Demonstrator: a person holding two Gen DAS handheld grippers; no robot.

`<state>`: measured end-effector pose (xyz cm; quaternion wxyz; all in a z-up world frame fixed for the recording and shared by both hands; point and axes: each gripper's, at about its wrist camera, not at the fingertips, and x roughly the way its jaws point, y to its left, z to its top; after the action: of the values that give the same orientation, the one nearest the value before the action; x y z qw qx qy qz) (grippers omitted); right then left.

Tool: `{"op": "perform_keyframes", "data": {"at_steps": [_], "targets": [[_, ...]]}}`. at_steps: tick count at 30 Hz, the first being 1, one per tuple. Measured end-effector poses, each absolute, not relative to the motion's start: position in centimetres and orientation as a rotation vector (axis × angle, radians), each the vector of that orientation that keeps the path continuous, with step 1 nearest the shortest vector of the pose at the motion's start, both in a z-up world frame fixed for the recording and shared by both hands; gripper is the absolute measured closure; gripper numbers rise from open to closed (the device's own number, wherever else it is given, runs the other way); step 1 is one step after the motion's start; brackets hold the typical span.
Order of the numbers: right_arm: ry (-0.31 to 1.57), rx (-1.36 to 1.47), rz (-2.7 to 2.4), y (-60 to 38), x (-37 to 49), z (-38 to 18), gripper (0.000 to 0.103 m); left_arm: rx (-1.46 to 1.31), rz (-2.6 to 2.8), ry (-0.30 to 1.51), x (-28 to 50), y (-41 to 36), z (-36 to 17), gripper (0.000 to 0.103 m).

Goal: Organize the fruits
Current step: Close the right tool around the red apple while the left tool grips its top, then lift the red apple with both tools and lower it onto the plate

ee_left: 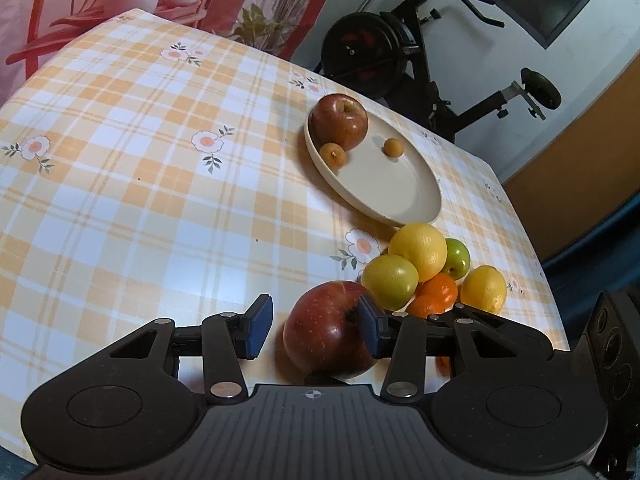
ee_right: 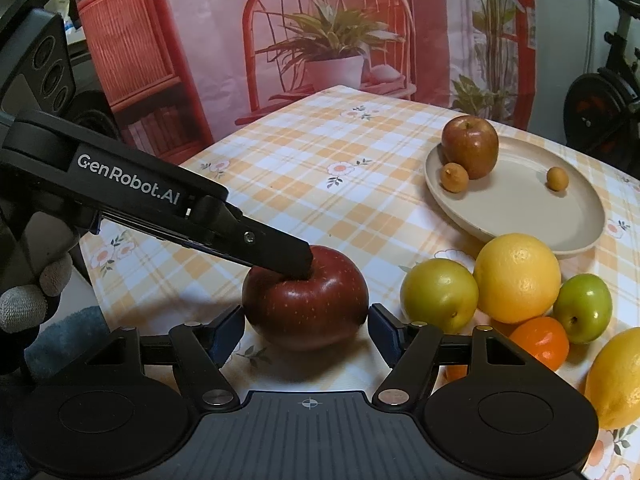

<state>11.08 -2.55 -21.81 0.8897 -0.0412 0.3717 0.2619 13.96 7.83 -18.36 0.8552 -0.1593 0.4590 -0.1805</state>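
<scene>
While the left tongs [ee_left: 316, 326] stand spread, one pad touching the apple [ee_left: 328, 330] on the tabletop [ee_left: 140, 200], nothing is pinched. From the right, the right tongs [ee_right: 306, 330] straddle it, spread, nearer, the plate [ee_right: 520, 216] beyond.

Red apple [ee_right: 305, 304] upright on tablecloth [ee_right: 320, 152]

One piece of writing is legible: "GenRobot.AI", in pale letters along the side of the black left gripper [ee_right: 298, 268] body where it reaches in from the left in the right wrist view. The lettering runs slanted, following the tilt of that black housing. In the left wrist view nothing readable shows on anything.
</scene>
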Motion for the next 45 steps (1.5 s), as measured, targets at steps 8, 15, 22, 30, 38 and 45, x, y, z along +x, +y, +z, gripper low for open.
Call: {"op": "perform_keyframes", "data": {"at_steps": [8, 15, 22, 30, 38, 45], "targets": [[0.772, -0.091, 0.543, -2.4, 11.0, -21.9, 0.038, -0.363, -0.39, 0.964, 14.0, 8.1, -18.8, 0.055], [0.767, -0.079, 0.532, -2.6, 10.8, -22.0, 0.039, -0.348, -0.405, 0.957, 13.8, 7.4, -18.6, 0.062], [0.73, -0.052, 0.519, -3.7, 10.2, -20.8, 0.039, -0.329, -0.415, 0.918, 13.5, 6.6, -17.0, 0.062], [0.672, -0.01, 0.505, -5.9, 10.2, -17.7, 0.039, -0.296, -0.438, 0.859, 13.8, 4.5, -13.8, 0.062], [0.625, 0.024, 0.495, -9.1, 11.2, -14.5, 0.039, -0.227, -0.477, 0.8, 14.9, 1.5, -10.6, 0.062], [0.585, 0.009, 0.477, -11.9, 13.9, -11.4, 0.039, -0.199, -0.512, 0.763, 17.5, -0.7, -8.1, 0.062]]}}
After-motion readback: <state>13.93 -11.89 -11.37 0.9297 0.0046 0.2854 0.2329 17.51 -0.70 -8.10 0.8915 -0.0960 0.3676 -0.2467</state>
